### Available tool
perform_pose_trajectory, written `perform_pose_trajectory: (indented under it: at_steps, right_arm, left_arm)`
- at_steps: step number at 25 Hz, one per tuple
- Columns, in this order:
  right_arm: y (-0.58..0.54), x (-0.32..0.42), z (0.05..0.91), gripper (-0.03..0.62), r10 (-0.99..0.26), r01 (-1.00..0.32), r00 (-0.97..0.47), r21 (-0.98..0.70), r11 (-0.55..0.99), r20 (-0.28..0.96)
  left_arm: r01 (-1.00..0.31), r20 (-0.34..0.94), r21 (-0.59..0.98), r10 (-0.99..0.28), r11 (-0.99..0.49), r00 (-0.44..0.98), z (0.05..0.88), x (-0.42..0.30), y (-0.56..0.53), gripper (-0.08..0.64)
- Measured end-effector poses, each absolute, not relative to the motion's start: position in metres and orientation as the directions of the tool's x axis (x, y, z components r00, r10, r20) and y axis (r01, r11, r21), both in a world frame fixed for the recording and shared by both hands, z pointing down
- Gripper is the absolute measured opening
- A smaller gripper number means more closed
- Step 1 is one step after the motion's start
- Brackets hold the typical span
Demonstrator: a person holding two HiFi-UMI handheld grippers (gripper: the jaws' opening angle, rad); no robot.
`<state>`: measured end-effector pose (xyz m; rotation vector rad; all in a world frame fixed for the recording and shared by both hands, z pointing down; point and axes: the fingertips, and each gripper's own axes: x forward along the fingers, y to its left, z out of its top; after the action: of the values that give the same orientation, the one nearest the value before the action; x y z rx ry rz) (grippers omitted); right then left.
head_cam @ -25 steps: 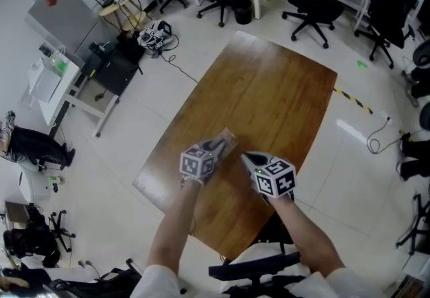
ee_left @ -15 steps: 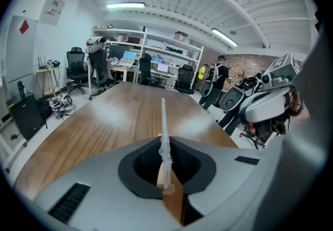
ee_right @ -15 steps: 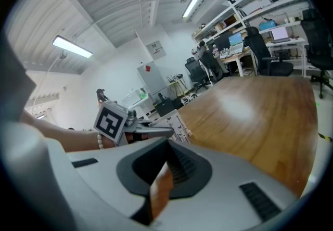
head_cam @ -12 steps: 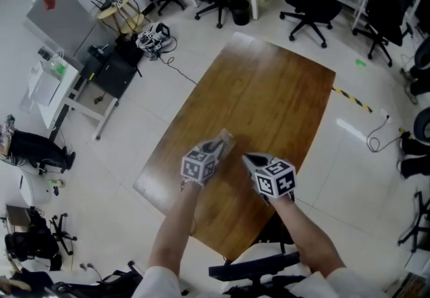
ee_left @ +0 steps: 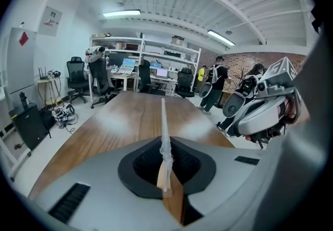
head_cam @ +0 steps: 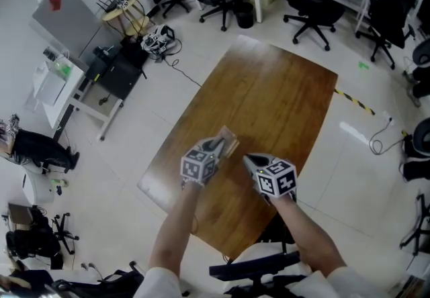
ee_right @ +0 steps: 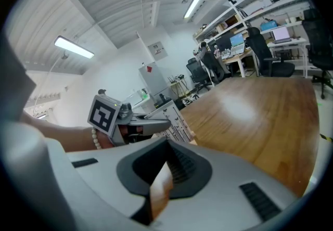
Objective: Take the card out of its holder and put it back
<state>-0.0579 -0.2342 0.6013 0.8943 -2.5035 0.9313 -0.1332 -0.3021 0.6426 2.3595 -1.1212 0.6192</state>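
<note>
Now, over the near end of the table (head_cam: 282,88), my right gripper (head_cam: 247,158) hangs with its jaws all but together and nothing in them. Just beyond it, the jaws of my left gripper (head_cam: 220,144) have just been closing and now pinch the card holder (head_cam: 227,137) edge-on above the table, with the card (ee_right: 174,120) inside. I judge I can start pulling the card out. Count: two grippers, one holder, one card

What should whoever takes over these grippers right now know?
Left gripper: fingers have just been closing and now pinch the card holder, edge-on over the table.
Right gripper: shut, empty, beside it.
Card: looks still inside the holder.
Done: holder gripped.
To do: pull the card out, slide it back in.
</note>
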Motion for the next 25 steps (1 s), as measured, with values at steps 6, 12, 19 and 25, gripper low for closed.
perform_pose_trajectory:
  at_steps: [6, 12, 19, 25]
  right_arm:
    - [-0.232, -0.061, 0.604, 0.0, -0.446, -0.65, -0.756, -0.476, 0.592, 0.478]
    - [-0.228, -0.066, 0.593, 0.0, -0.44, -0.638, -0.766, -0.47, 0.61, 0.468]
    - [-0.219, -0.07, 0.589, 0.0, -0.436, -0.63, -0.771, -0.454, 0.63, 0.465]
    - [-0.21, -0.071, 0.574, 0.0, -0.445, -0.63, -0.771, -0.444, 0.637, 0.456]
  left_arm:
    - [-0.806, 0.547, 0.175, -0.625, -0.566, 0.557, 0.624, -0.139, -0.303, 0.015]
    - [-0.821, 0.502, 0.156, -0.672, -0.549, 0.545, 0.594, -0.146, -0.301, 0.015]
    - [-0.852, 0.397, 0.257, -0.754, -0.456, 0.523, 0.558, -0.159, -0.285, 0.015]
    - [-0.864, 0.327, 0.382, -0.827, -0.327, 0.458, 0.545, -0.179, -0.259, 0.014]
